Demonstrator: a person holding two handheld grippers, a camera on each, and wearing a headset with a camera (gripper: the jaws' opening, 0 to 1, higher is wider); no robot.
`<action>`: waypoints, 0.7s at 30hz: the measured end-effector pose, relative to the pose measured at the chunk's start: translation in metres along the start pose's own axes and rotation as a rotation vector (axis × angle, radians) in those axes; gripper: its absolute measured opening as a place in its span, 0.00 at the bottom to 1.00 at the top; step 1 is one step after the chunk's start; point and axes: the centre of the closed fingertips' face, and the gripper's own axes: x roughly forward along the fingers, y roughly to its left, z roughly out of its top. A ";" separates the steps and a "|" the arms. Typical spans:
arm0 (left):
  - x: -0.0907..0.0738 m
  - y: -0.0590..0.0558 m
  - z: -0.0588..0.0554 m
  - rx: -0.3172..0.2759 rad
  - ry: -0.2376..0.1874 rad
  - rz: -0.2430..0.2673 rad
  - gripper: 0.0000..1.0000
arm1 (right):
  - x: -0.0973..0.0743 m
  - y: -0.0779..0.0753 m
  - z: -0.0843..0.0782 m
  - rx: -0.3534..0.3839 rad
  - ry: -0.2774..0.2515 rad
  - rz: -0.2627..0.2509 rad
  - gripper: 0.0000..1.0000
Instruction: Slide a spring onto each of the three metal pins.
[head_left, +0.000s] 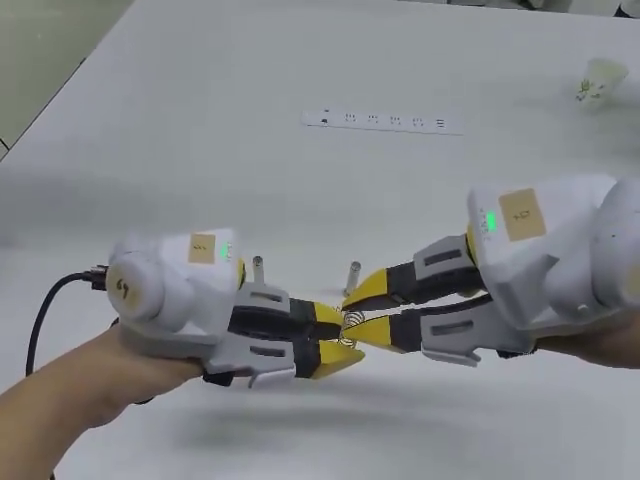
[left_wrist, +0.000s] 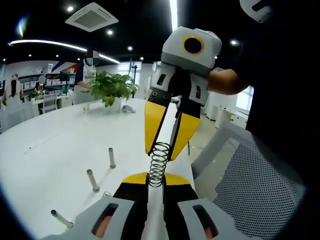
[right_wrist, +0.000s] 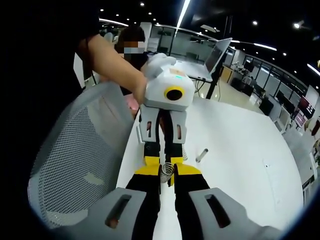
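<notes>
Currently both grippers meet tip to tip above the near part of the white, matte table (head_left: 200, 70), each held in a person's hand.

- Left gripper (head_left: 335, 348): white rounded housing, grey frame, black jaws ending in yellow wedge-shaped tips. A black cable (head_left: 45, 305) leaves its rear. In the left gripper view its jaws stand close together, pinching the lower end of the spring (left_wrist: 158, 165).
- Right gripper (head_left: 352, 322): same build, coming in from the right. Its jaws form a narrow V, and their yellow tips touch the upper end of the coil on both sides, nipping it.
- Spring: thin bright steel wire, an open helical coil, roughly straight. It spans the gap between the two pairs of tips and is held clear of the table.
- Metal pins (left_wrist: 93, 180): three plain grey cylinders standing upright in a row on the table, smooth and bare of any spring. In the head view two of them show just beyond the gripper tips.
- Far centre: a flat white power strip (head_left: 383, 122).
- Far right: a pale paper cup (head_left: 603, 80), blurred.
- A grey mesh chair back (left_wrist: 250, 175) stands off the table edge.
</notes>
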 end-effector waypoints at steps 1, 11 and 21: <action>0.000 0.000 0.000 0.000 0.000 0.001 0.02 | 0.000 -0.001 0.000 -0.002 0.001 -0.002 0.07; 0.000 0.001 0.000 -0.007 0.001 0.003 0.02 | 0.000 -0.001 -0.001 -0.005 0.008 0.002 0.07; 0.001 0.002 0.000 -0.016 0.001 0.010 0.02 | -0.001 -0.002 -0.001 -0.007 0.010 0.001 0.07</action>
